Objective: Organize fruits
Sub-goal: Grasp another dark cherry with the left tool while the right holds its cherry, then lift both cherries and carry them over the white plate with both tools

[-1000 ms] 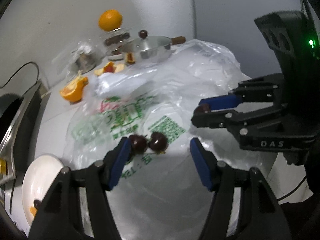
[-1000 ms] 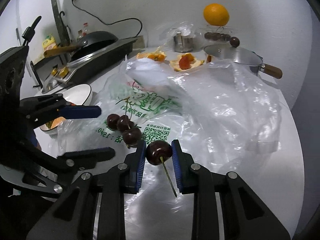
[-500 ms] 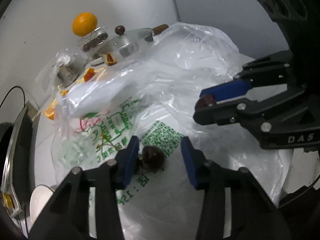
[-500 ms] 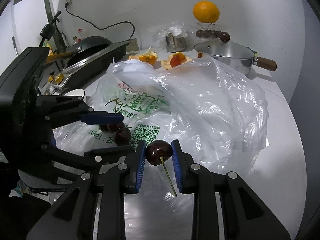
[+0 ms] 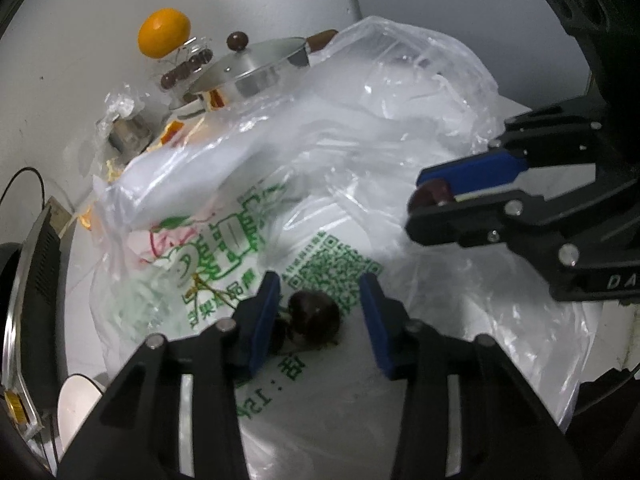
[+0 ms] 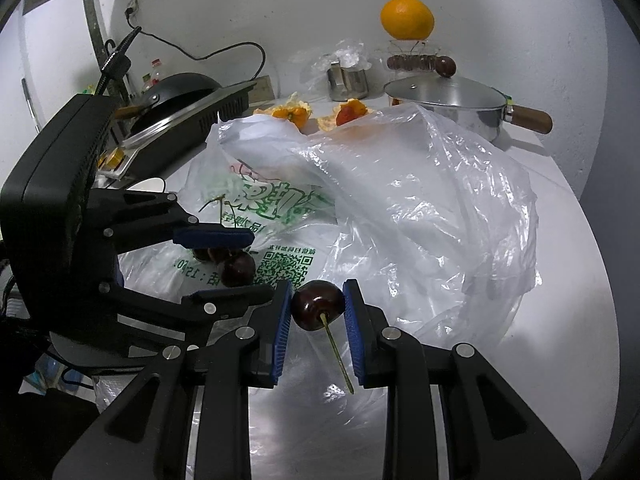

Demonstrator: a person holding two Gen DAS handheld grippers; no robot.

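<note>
Dark red cherries (image 5: 314, 316) lie on a printed plastic bag (image 5: 224, 240) on the white table. My left gripper (image 5: 320, 316) straddles them and its jaws are closing. The left pad sits by a cherry and a gap still shows at the right pad. In the right wrist view the same cherries (image 6: 238, 268) lie between the left gripper's blue fingers (image 6: 214, 237). My right gripper (image 6: 318, 312) is shut on a single cherry (image 6: 318, 309), its stem pointing back toward the camera. That held cherry (image 5: 430, 198) also shows in the left wrist view.
A crumpled clear bag (image 6: 420, 208) fills the table's middle. Behind it stand a lidded steel pot (image 6: 444, 100), an orange (image 6: 407, 18) on a glass holding more cherries, a steel cup (image 6: 347, 80) and orange peels (image 6: 296, 114). A stove with a pan (image 6: 176, 88) and a white bowl (image 5: 78, 408) are on the left.
My left gripper has come down and forward over the cherries and its jaws have narrowed around them. The right gripper has kept still with its cherry.
</note>
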